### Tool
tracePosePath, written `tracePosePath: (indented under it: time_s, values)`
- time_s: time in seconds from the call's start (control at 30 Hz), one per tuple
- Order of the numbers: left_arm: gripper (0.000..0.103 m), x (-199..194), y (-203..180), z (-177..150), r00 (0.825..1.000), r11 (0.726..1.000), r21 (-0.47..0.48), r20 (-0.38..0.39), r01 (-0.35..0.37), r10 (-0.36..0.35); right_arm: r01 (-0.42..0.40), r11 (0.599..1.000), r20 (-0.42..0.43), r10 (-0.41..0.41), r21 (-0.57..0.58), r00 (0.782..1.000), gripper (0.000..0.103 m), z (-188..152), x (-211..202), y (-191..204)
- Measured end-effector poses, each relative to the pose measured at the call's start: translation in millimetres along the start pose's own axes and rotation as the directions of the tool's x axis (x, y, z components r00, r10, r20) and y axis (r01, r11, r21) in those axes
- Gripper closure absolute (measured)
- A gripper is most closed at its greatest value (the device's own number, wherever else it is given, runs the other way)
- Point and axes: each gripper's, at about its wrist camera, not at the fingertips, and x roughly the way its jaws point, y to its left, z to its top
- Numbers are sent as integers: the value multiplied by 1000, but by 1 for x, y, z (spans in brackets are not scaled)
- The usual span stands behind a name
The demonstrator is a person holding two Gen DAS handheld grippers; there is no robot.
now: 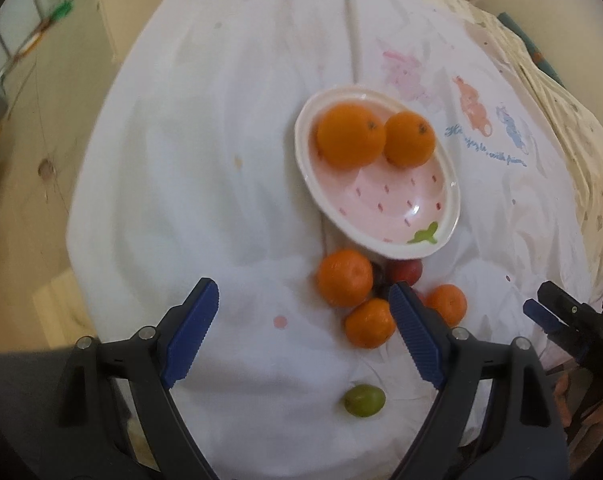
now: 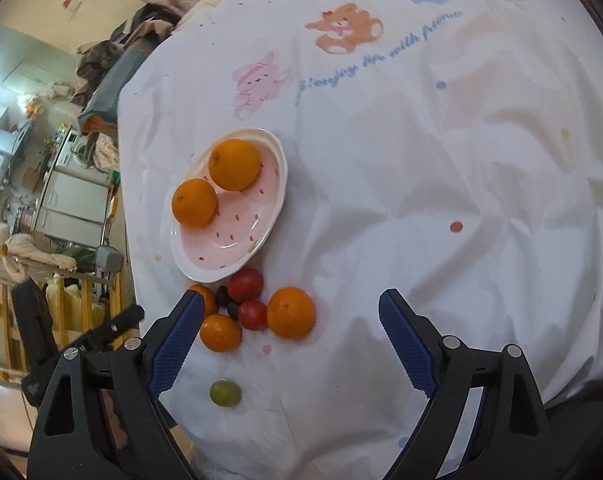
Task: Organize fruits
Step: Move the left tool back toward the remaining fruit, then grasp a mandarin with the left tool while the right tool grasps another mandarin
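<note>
Both my left gripper [image 1: 303, 316] and right gripper [image 2: 291, 326] gape wide, holding nothing; nearest, low centre, lies a green grape [image 1: 364, 400], beyond it loose mandarins [image 1: 344, 278], then the plate [image 1: 441, 240] holding two oranges [image 1: 351, 136], mid-frame; I judge collecting is underway, next closing on a mandarin

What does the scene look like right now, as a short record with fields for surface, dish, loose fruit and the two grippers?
surface: white printed cloth
dish: oval pink dish holding two oranges
loose fruit: three small oranges, two red fruits and two dark grapes clustered below the dish; a green grape lies apart, nearer the cameras
left gripper: jaws open, holding nothing, above the cloth
right gripper: jaws open, holding nothing, above the cloth
</note>
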Motion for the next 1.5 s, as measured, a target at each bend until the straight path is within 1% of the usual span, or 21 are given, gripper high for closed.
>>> tracePosePath:
  time_s: [0.07,0.13,0.23,0.4,0.53,0.6,0.67,0.77,0.93,1.0,1.03,1.07,1.23,1.33,1.5]
  values:
    - [19,8,2,-1,1000,1000,-19,-20,-1,1,9,1000,0,-9,4,1000,12,1,2,1]
    - [20,12,0,0,1000,1000,-21,-24,-8,7,11,1000,-3,-11,8,1000,12,2,5,2]
    - [26,19,-5,1,1000,1000,-11,-27,-12,11,12,1000,-6,-12,14,1000,12,3,8,4]
    - [27,33,-14,0,998,1000,-15,-68,5,-6,29,999,-21,-29,16,999,12,5,13,4]
    - [28,45,-27,0,996,1000,-2,-86,-18,18,36,999,-36,-35,18,999,12,5,16,3]
    - [32,51,-31,1,995,1000,2,-97,-26,26,34,999,-40,-33,24,999,12,6,16,1]
    - [38,56,-36,3,994,999,6,-100,-42,42,32,999,-44,-31,30,999,12,6,17,-1]
    - [44,64,-41,3,991,999,9,-125,-50,51,34,999,-46,-33,31,998,12,7,16,-2]
    - [44,71,-45,2,987,997,14,-142,-73,74,30,999,-45,-29,30,999,12,7,15,-2]
    - [55,71,-44,1,987,997,13,-142,-76,77,30,999,-46,-28,32,999,12,7,15,-3]
    - [62,71,-44,2,986,997,16,-141,-82,83,30,999,-45,-29,32,999,12,8,14,-2]
    - [64,71,-44,2,987,997,17,-144,-73,74,31,999,-45,-30,31,999,12,8,15,-3]
    - [65,61,-41,-2,989,997,37,-129,-63,67,46,999,-51,-45,24,998,12,7,16,-3]
    - [65,52,-38,-3,991,998,39,-123,-40,45,54,998,-55,-53,20,997,12,5,18,-2]
    - [65,31,-25,-4,996,998,43,-81,-45,48,69,998,-81,-70,-11,994,12,0,26,4]
